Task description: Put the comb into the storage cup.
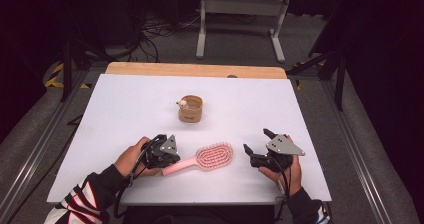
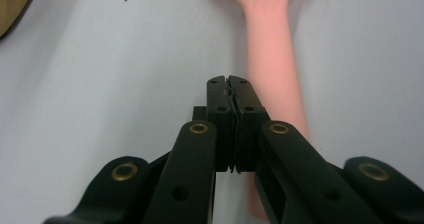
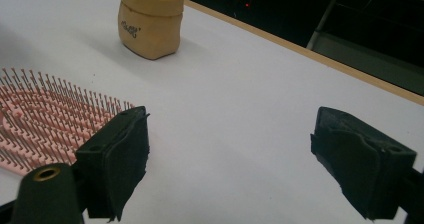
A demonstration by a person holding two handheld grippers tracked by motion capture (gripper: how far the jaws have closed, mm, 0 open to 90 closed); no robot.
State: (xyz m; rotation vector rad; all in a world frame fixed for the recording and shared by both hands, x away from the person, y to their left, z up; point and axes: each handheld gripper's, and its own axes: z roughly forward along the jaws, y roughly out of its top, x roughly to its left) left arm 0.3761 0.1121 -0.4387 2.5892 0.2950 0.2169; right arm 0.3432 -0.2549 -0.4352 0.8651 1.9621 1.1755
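Observation:
A pink hairbrush [image 1: 214,156] lies bristles up on the white table [image 1: 125,99], its handle [image 2: 272,59] pointing toward my left gripper [image 1: 172,158]. That gripper [image 2: 229,86] is shut with nothing between its jaws, just above and to the left of the handle. My right gripper [image 1: 256,140] stands wide open to the right of the brush head [image 3: 45,119], nothing between its jaws [image 3: 230,154]. A tan fabric pouch [image 1: 190,109] stands upright farther back, with a small pale object [image 1: 183,103] at its rim.
The table's wooden far edge [image 1: 195,70] runs behind the pouch [image 3: 150,26]. Beyond it are a metal stand [image 1: 242,14] and cables on the floor. Bare white surface lies around the brush and pouch.

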